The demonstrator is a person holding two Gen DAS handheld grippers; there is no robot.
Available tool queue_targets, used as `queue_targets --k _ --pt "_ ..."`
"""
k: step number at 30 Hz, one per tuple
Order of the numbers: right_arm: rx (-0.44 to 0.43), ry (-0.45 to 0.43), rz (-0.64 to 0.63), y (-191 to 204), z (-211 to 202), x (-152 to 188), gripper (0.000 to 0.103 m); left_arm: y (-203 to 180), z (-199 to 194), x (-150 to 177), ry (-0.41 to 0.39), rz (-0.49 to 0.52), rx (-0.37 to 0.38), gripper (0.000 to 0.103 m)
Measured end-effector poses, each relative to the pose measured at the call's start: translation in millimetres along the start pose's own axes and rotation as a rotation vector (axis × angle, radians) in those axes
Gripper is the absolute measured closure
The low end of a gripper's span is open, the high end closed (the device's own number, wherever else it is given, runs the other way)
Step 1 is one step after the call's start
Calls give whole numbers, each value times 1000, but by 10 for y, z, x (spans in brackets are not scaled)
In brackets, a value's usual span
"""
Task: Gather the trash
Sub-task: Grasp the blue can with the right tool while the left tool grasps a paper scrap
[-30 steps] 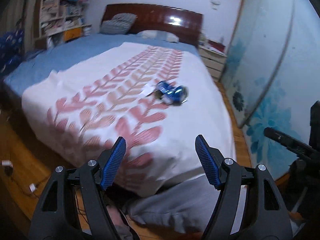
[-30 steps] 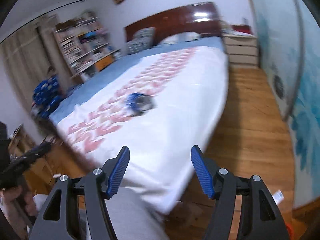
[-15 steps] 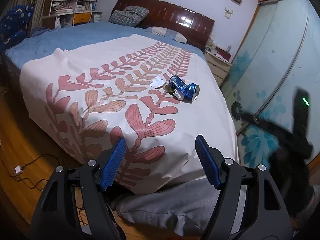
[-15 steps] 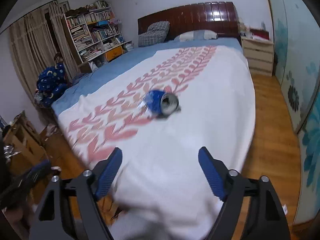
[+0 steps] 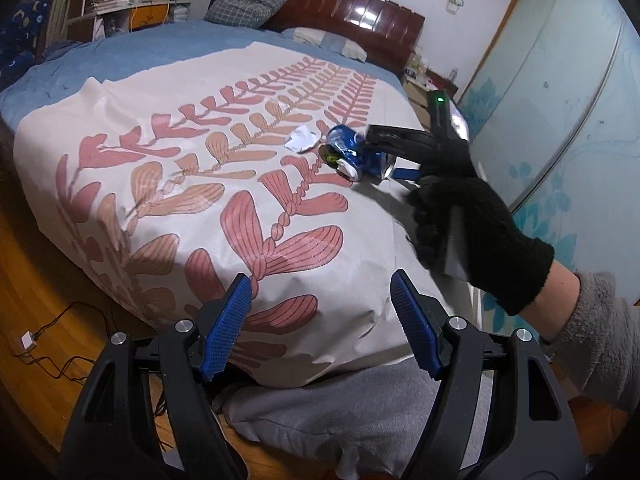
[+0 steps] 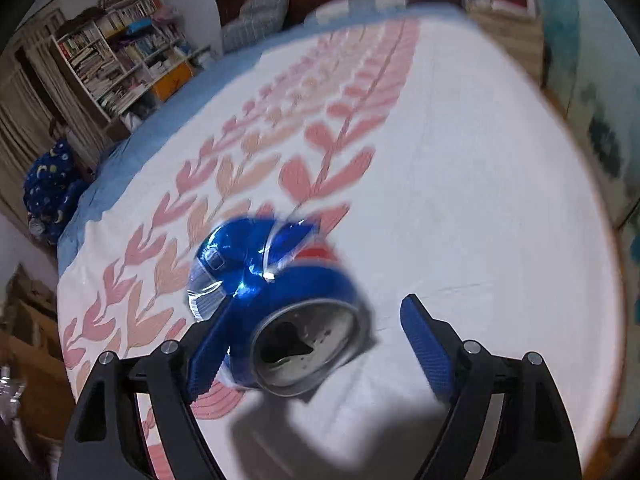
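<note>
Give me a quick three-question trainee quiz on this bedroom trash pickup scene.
1. True or false: the right gripper is clamped on the blue can.
2. What white item lies just beyond the can? A) crumpled paper B) a sock C) a cup
3. Fill in: the left gripper hovers open over the bed's ____ edge.

Key: 1 false, its jaws stand apart around the can. 2 A. 3 near (foot).

Blue can [image 5: 356, 152] between right tongs [image 5: 390, 154]
</note>
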State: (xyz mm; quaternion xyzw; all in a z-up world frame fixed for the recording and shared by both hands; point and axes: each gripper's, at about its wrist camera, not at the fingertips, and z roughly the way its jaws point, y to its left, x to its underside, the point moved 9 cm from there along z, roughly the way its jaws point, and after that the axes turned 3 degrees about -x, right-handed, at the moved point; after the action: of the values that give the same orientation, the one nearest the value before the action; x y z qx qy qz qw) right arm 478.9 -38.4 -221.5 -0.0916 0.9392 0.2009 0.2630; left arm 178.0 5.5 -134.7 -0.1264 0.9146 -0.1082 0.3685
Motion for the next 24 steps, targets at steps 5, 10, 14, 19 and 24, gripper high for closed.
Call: queue_targets --k 5,10,14,19,24 --pt "-62 -26 8 54 -28 48 43 -66 87 22 21 16 -4 31" --pt "-121 -76 75 -185 -416 61 43 -126 101 -45 5 30 -18 31" --pt "-153 -137 84 -439 -1015 138 44 -171 187 -184 -6 41 -14 31" --pt "-166 -155 102 -772 -1494 363 45 -427 553 -494 -2 89 12 28" --pt "-162 -108 148 -1120 -1561 692 48 -808 1185 -797 38 156 44 28"
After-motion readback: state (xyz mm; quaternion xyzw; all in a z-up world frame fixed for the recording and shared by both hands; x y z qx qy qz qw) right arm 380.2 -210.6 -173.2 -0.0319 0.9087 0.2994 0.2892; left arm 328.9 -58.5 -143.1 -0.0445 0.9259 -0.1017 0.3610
